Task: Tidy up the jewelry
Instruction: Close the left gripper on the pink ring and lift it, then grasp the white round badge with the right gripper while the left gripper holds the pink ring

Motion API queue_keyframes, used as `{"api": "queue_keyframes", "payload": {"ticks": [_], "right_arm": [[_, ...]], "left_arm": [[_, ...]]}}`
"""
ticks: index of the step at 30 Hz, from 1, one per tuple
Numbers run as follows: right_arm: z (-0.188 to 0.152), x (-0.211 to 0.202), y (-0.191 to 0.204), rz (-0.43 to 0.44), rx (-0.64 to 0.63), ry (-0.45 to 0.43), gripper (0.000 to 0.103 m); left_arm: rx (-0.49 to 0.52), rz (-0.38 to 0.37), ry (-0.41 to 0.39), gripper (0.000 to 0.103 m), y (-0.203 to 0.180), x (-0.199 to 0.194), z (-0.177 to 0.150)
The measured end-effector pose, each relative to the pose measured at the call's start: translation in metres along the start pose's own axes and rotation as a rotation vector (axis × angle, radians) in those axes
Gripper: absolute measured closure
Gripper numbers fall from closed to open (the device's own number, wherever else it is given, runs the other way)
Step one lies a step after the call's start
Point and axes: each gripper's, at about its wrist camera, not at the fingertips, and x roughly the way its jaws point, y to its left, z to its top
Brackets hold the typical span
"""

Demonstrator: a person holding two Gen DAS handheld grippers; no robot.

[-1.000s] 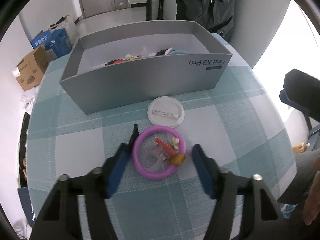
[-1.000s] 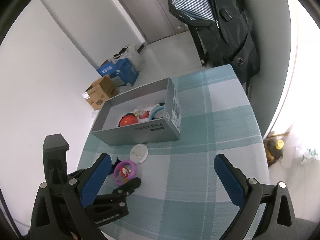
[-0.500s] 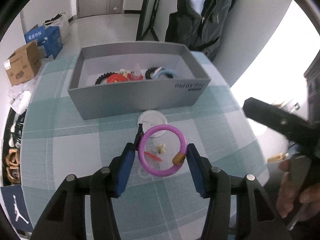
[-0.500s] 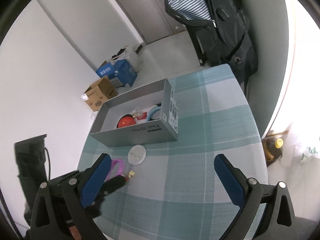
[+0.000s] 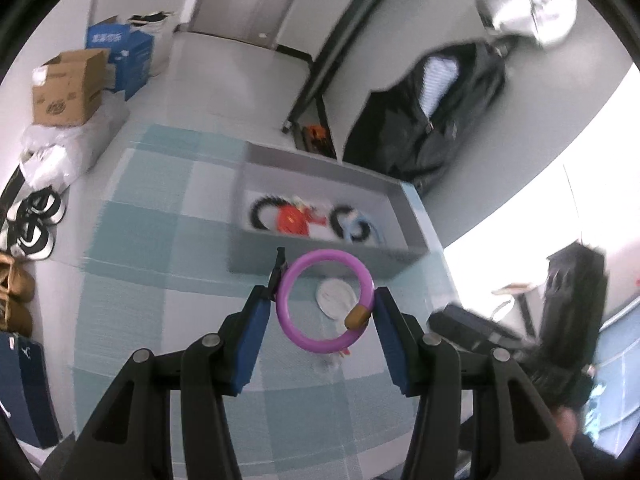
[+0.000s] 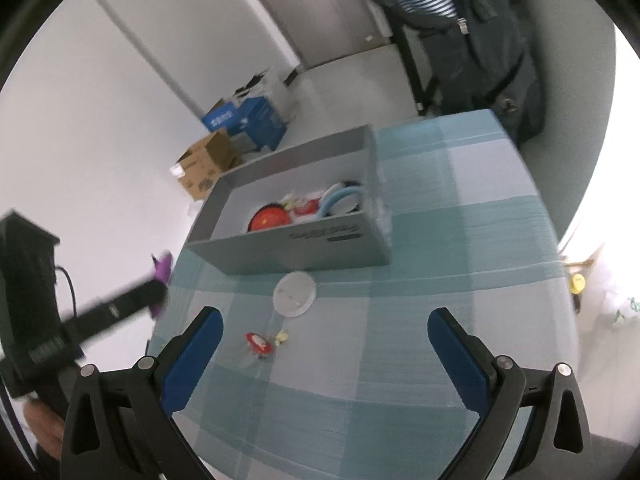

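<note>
I am holding the purple bangle [image 5: 326,296] clamped between the 2 blue pads of my left tool [image 5: 320,312], lifted clear above the checked counter [image 5: 160,248]; its brown clasp [image 5: 357,317] is sitting at the right side of the ring, against the right pad. Through the ring I am seeing the white round badge [image 5: 336,298] lying on the counter below, just in front of the near wall of the grey box [image 5: 412,220]. The box is holding black bead bracelets, a red piece and a pale blue ring, all along its near side. My right tool [image 6: 324,354] is hanging wide apart and gripping nothing above the near part of the counter. In the right wrist view, the badge [image 6: 295,294] is resting just near the box [image 6: 288,248], and 2 small pieces, a red charm [image 6: 258,342] and a yellowish charm [image 6: 282,336], are lying close together on the counter a little nearer than the badge. At the left of that view, the bangle [image 6: 162,270] is showing as a purple blur at the tip of the left tool, beyond the counter's left edge.
</note>
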Motion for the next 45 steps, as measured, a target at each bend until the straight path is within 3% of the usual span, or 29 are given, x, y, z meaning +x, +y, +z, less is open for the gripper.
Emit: {"api": "queue_keyframes", "payload": {"ticks": [4,8,10,14,18,24,29,30,31,38,45], "right_arm": [[-0.001,0.02,0.018,-0.013,-0.065,0.032,0.007],[-0.002,0.042,0.034,-0.088,-0.139,0.068,0.013],[-0.001,0.052,0.037,-0.092,-0.144,0.089,0.021],[0.0,0.065,0.047,-0.116,-0.179,0.104,0.025],[0.0,0.078,0.058,-0.124,-0.233,0.121,0.036],[0.001,0.087,0.066,-0.188,-0.288,0.108,0.037],[-0.005,0.09,0.073,-0.246,-0.348,0.103,0.045],[-0.005,0.09,0.073,-0.254,-0.354,0.102,0.05],[-0.005,0.09,0.074,-0.271,-0.362,0.098,0.062],[-0.006,0.089,0.076,-0.279,-0.371,0.096,0.063],[-0.006,0.074,0.065,-0.216,-0.313,0.088,0.063]], "left_arm": [[-0.051,-0.005,-0.033,0.056,0.016,-0.006,0.011],[-0.085,-0.029,-0.041,0.056,0.026,-0.009,0.016],[-0.092,-0.046,-0.038,0.056,0.03,-0.011,0.016],[-0.074,-0.055,-0.036,0.056,0.032,-0.013,0.017],[-0.045,-0.051,-0.031,0.056,0.031,-0.017,0.017],[-0.043,-0.053,-0.02,0.056,0.036,-0.019,0.017],[-0.046,-0.053,-0.017,0.056,0.037,-0.019,0.018],[-0.046,-0.054,-0.017,0.056,0.037,-0.019,0.019],[-0.045,-0.052,-0.017,0.056,0.037,-0.019,0.018],[-0.034,-0.04,-0.014,0.056,0.036,-0.017,0.017],[-0.032,-0.037,-0.013,0.056,0.033,-0.015,0.018]]}}
